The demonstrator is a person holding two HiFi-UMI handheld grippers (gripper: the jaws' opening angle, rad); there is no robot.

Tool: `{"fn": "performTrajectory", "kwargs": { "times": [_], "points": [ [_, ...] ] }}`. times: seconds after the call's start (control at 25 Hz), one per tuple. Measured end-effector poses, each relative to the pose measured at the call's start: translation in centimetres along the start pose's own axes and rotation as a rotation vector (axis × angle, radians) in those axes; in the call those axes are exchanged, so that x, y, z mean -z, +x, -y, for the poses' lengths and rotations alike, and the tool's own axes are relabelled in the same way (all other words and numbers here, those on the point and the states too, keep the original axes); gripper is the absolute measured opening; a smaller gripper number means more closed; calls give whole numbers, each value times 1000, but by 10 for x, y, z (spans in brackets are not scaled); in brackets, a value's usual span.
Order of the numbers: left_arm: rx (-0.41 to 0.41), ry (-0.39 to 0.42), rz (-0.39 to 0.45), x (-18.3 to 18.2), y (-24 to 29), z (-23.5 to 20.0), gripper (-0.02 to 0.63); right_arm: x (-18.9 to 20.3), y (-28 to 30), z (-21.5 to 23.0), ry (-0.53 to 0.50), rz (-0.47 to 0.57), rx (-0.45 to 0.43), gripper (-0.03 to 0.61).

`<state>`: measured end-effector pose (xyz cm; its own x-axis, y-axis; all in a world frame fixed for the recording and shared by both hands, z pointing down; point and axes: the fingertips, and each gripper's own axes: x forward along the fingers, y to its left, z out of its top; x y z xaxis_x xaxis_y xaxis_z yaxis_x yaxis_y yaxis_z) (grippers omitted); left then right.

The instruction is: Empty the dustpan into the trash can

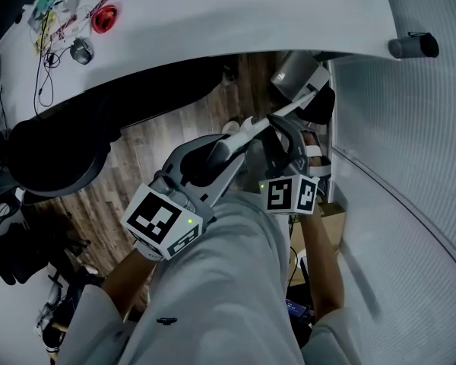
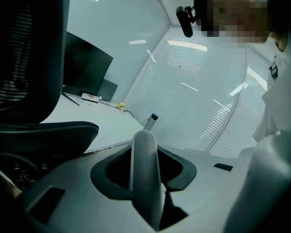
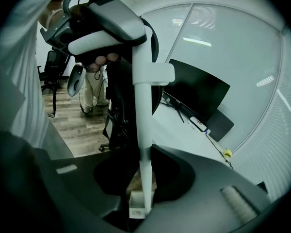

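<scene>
1. Evidently, the dustpan (image 1: 292,71) is held by its long white handle (image 3: 143,130). The grey pan is seen in the upper middle of the head view, just below the edge of the white desk (image 1: 213,21). The handle slants back from it toward the frame's centre.
2. The left gripper (image 1: 220,152) is clamped on the handle's rounded top end. The right gripper (image 1: 285,139) is closed on the shaft further along, nearer the pan.
3. The dustpan is judged to be light, stiff plastic. The smooth, narrow shaft may be expected to slip or roll in the jaws when the pan is tipped. Two grips set well apart, as here, are judged best for steering the tilt.
4. The inside of the pan is not shown, so what it holds cannot be told.
5. No trash can can be made out with certainty, and the dark shape just beside the pan cannot be identified.
6. A brown cardboard box (image 1: 330,220) is seen right of centre, below the right gripper. Its contents are hidden.
</scene>
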<state>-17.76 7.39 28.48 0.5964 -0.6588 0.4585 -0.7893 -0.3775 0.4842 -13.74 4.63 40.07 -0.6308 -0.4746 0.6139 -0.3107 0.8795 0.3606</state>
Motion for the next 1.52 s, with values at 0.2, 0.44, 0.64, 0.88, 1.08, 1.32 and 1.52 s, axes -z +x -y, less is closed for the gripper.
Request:
{"fn": "performTrajectory", "kwargs": {
  "times": [0.2,0.44,0.64,0.88,1.08,1.32,1.52],
  "points": [
    [-43,15,-31,4,15,-5,123,11,11,1,47,34,-10,89],
    [-72,57,-84,10,43,-4,123,34,22,6,118,49,-12,91],
    [-97,69,-109,12,63,-5,123,49,28,15,211,92,-12,95],
    [-143,58,-142,20,87,-12,124,64,35,17,239,98,-24,94],
    [-171,43,-172,29,109,-21,123,85,22,26,341,117,-2,92],
    [-188,66,-223,44,140,-20,121,127,-8,42,509,117,67,49],
    [-205,88,-255,52,163,-26,121,152,-17,62,584,125,106,11]
  ]
}}
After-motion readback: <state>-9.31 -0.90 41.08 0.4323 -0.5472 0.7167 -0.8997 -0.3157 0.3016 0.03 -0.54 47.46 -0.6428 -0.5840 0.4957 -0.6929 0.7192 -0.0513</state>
